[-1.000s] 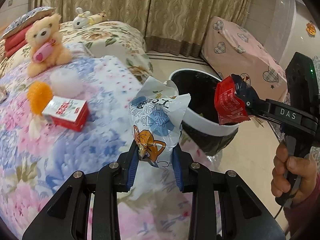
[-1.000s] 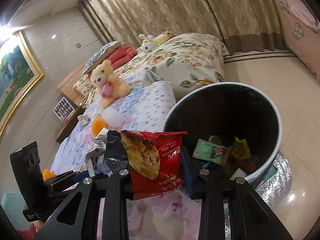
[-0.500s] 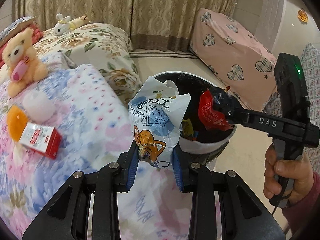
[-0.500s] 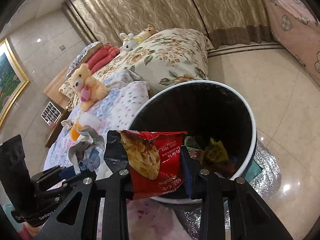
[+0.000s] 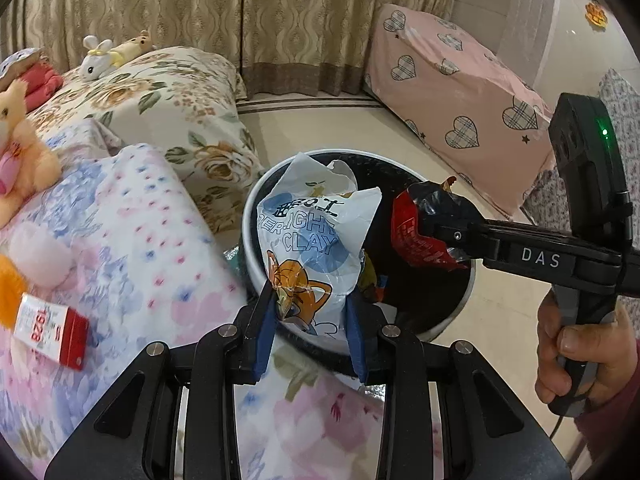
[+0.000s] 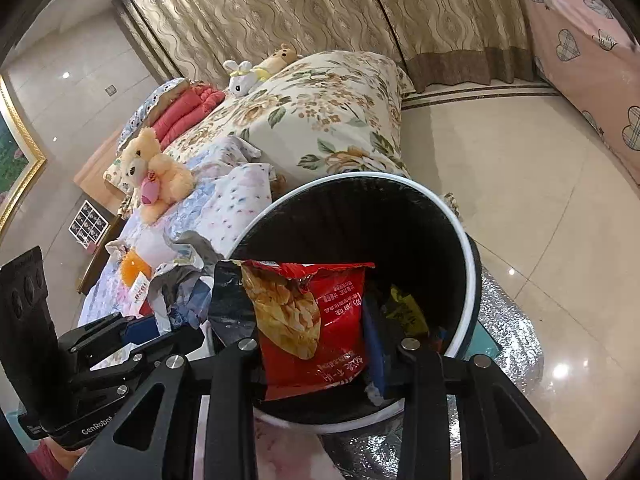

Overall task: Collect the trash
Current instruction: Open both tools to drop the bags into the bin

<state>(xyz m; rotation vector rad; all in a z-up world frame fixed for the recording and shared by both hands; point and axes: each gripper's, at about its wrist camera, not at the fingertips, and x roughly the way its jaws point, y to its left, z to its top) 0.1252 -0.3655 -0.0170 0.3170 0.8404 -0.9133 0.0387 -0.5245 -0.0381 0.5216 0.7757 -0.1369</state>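
a: status of both claws?

b: left claw (image 5: 310, 312) pinches the white clay bag (image 5: 316, 240); the bag stands at the near rim of the bin (image 5: 250, 216). right claw (image 6: 320, 340) pinches the red snack bag (image 6: 312, 320), which hangs over the bin mouth. bin (image 6: 468, 248) sits on the floor just beside the bed (image 5: 132, 240), some wrappers already inside.

a: how to finish the drop well?

b: judgement: bring each bag fully past the rim before spreading the pads; the left one looks closest to the edge. release one at a time so the claws do not collide.

a: obstructions?

b: nothing blocks the bin mouth. the two claws are near each other. a red carton (image 5: 52, 330) remains on the bed, likely next; a teddy (image 6: 154, 168) sits well apart.
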